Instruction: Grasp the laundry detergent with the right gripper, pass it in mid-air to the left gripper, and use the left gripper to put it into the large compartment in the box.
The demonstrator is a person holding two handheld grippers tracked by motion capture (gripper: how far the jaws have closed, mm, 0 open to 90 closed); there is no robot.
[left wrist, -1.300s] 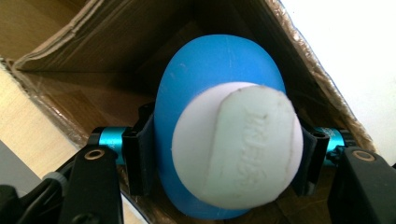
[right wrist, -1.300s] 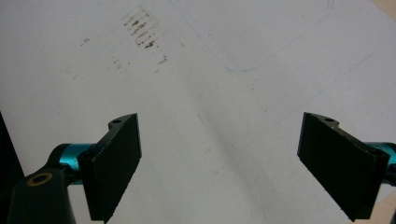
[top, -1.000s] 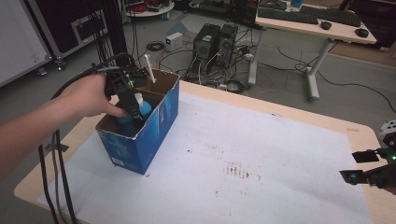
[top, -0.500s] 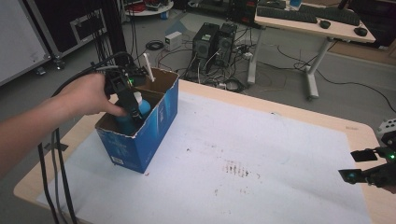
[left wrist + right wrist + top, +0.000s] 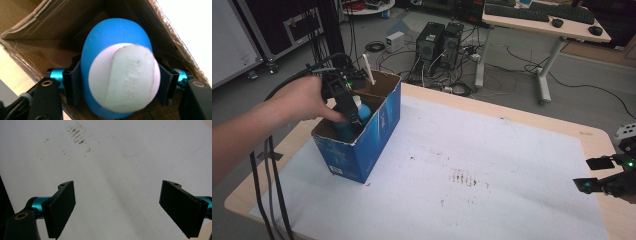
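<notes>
A blue bottle point(image 5: 362, 111) with a white cap point(image 5: 125, 77) stands inside an open blue cardboard box point(image 5: 379, 125) at the table's left. My left gripper point(image 5: 354, 120) reaches down into the box, held by a hand. In the left gripper view the bottle point(image 5: 112, 32) sits between the two black pads point(image 5: 73, 85), cap toward the camera. The jaws have just been opening and the pads stand close beside the bottle's sides. My right gripper point(image 5: 594, 175) hovers open near the table's right edge. In its own view the right gripper point(image 5: 125, 207) has nothing between its jaws.
A white stick point(image 5: 369, 70) pokes up from the box's far corner. A white sheet point(image 5: 512, 150) with dark smudges point(image 5: 464, 177) covers the table. Black cables point(image 5: 267, 190) hang off the left edge. On the floor behind are computer towers point(image 5: 442, 40) and a desk point(image 5: 542, 20).
</notes>
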